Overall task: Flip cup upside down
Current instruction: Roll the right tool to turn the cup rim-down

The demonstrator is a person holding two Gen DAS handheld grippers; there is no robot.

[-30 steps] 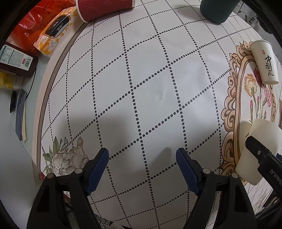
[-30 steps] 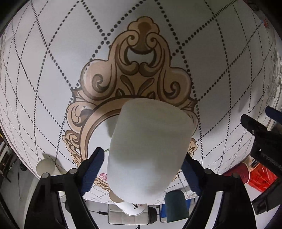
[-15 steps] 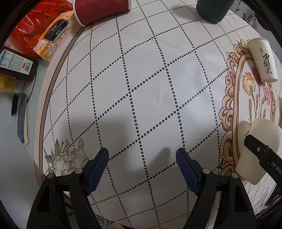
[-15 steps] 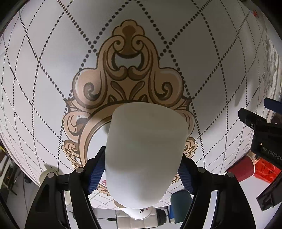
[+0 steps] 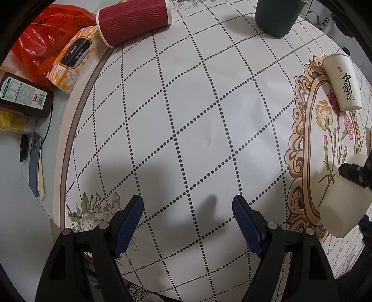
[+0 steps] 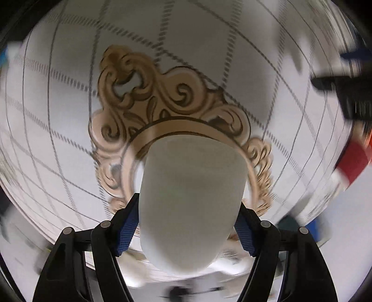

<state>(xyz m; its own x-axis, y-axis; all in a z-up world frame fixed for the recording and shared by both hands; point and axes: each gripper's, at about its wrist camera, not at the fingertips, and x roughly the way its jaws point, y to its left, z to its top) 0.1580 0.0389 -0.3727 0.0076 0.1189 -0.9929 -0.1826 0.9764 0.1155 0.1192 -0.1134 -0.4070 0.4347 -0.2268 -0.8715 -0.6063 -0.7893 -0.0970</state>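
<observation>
**Cup in your right gripper, above the ornate frame**

- Right gripper (image 6: 187, 226): your blue pads (image 6: 126, 228) press on both sides of the white cup (image 6: 190, 204), pinching it. The right wrist view is blurred by motion, so fine detail on the tablecloth is lost.
- Cup: plain white, held off the tablecloth (image 5: 186, 130), over the gold scrollwork frame (image 6: 167, 109) printed near the cloth's right edge. In the left wrist view it shows at the far right (image 5: 341, 204), partly behind a black finger of your right gripper. You cannot tell from either view which end carries the rim.
- Left gripper (image 5: 188, 218): fingers spread wide, nothing between them, hovering over the dotted diamond grid near the cloth's near edge, beside a printed flower (image 5: 97, 211) at the near left corner.
- Red cup (image 5: 133, 21): ribbed, lying on its side at the far left edge of the cloth.
- Green cup (image 5: 276, 16): dark, standing at the far edge.
- Paper cup (image 5: 343, 81): white with black characters, lying on its side on the far end of the frame.
- Off the cloth, left: tissue pack (image 5: 74, 55), red bag (image 5: 44, 39), dark bottle (image 5: 24, 96) lying flat.
</observation>
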